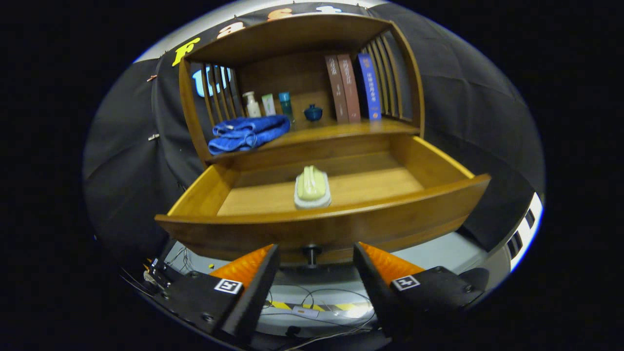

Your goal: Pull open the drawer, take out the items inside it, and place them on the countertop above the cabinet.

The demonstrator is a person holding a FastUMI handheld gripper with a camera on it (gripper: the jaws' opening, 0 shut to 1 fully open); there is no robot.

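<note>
Hand-held gripper (316,253) hangs spread and empty either side of the knob (311,253). Above it the cabinet (302,34) has its drawer (321,229) open. On the tabletop (341,130) lies a towel (246,132). In the drawer, the brush (312,186) looks light and stiff; pinching its domed handle across the sides seems best.
</note>
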